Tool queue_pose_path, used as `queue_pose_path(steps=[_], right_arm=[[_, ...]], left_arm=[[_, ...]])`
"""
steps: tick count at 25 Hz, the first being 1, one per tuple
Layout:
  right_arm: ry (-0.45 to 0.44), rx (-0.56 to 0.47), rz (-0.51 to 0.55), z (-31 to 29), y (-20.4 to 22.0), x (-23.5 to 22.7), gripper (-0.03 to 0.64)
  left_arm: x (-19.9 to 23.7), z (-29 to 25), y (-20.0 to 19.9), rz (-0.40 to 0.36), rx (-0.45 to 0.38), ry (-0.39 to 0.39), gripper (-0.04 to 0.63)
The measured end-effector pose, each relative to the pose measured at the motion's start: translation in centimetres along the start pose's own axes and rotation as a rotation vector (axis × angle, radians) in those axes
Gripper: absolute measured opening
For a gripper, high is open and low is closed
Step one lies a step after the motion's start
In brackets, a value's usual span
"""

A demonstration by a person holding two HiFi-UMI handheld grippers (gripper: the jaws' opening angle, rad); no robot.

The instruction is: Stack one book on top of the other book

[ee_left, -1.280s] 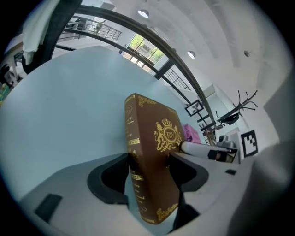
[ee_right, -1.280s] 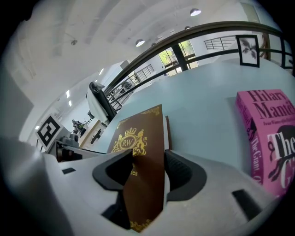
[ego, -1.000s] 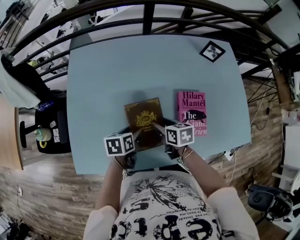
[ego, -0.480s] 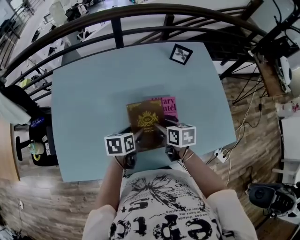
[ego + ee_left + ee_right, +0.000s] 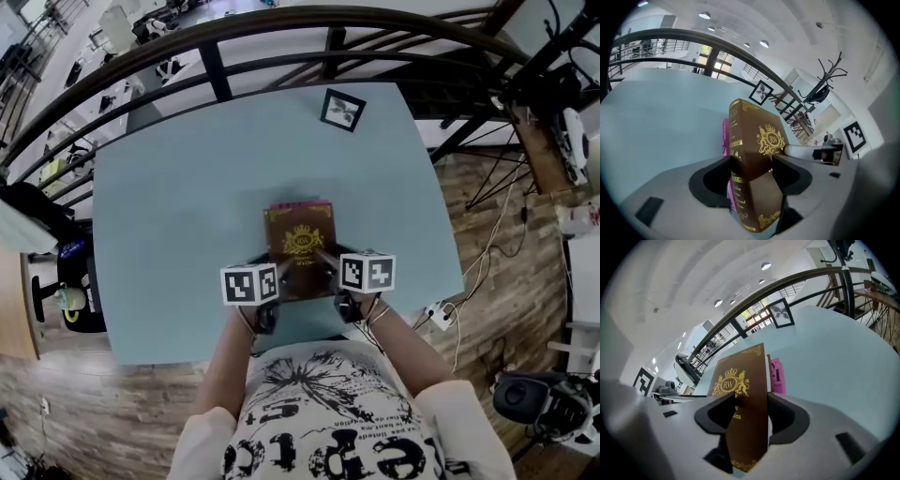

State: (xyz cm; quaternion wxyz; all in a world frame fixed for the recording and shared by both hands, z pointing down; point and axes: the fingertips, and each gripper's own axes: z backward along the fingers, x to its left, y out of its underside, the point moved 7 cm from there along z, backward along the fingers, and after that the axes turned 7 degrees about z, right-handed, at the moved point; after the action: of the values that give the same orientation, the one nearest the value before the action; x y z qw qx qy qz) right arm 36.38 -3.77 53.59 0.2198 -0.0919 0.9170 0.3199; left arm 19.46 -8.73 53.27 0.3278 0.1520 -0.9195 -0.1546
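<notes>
Here, a person stands at the near edge of a smooth, pale blue desk (image 5: 187, 187) with rounded corners, holding a two-jaw gripper in each hand. A thick brown book (image 5: 300, 246) sits between them, a rectangular hardback with a matte, leather-like cover, a gold crest and gold ornaments at its corners. The left gripper (image 5: 750, 173) has its dark, curved jaws closed on the book's near left corner, by the gold-banded spine. The right gripper (image 5: 745, 416) has its jaws set wide and pressed on the near right corner, one on each cover. Both reach in from the desk's near edge and point downward.

The brown book lies around the middle of the desk, directly over a bright pink book (image 5: 300, 202), a thinner volume with dark lettering. Only a narrow strip of pink shows past the brown book's far edge. Whether the two books touch cannot be told.

A square black-and-white marker card (image 5: 342, 109) lies flat near the desk's far edge. A dark, curved metal railing (image 5: 281, 28) runs beyond that edge.
</notes>
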Motion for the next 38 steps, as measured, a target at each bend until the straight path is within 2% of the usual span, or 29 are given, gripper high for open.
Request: queue_pose_path(steps=[7, 12, 23, 26, 29, 30, 31, 34, 38], right_arm=[[-0.009, 0.032, -0.032, -1.7, -0.4, -2.1, 0.206], [-0.004, 0.058, 0.019, -2.6, -0.5, -2.2, 0.179], [-0.013, 0.045, 0.007, -2.8, -0.6, -2.3, 0.192], [-0.007, 0.044, 0.086, -2.3, -1.0, -1.8, 0.177], [0.018, 0.001, 0.157, -1.0, -1.8, -1.2, 0.201], [0.042, -0.027, 0.177, -0.5, -2.2, -1.0, 0.200], [0.069, -0.057, 0.197, 0.1, -2.7, -0.8, 0.198], [0.128, -0.133, 0.271, 1.5, -4.2, 0.6, 0.118], [0.121, -0.213, 0.396, 2.9, -5.5, 3.7, -0.005]], left_arm=[[0.5, -2.3, -0.7, 0.048, 0.008, -0.021, 0.268], [1.0, -2.9, -1.1, -0.017, 0.008, -0.110, 0.268], [1.3, -3.0, -1.5, -0.007, 0.005, -0.068, 0.268], [0.6, -1.8, -2.6, -0.028, -0.064, -0.056, 0.268], [-0.1, 0.6, -3.9, -0.095, -0.143, -0.103, 0.264], [-0.2, 1.4, -4.1, -0.119, -0.168, -0.125, 0.246], [-0.3, 2.1, -4.3, -0.133, -0.198, -0.142, 0.202], [-0.6, 4.5, -4.7, -0.139, -0.304, -0.161, 0.051], [-1.1, 7.7, -5.0, -0.202, -0.416, -0.146, 0.020]])
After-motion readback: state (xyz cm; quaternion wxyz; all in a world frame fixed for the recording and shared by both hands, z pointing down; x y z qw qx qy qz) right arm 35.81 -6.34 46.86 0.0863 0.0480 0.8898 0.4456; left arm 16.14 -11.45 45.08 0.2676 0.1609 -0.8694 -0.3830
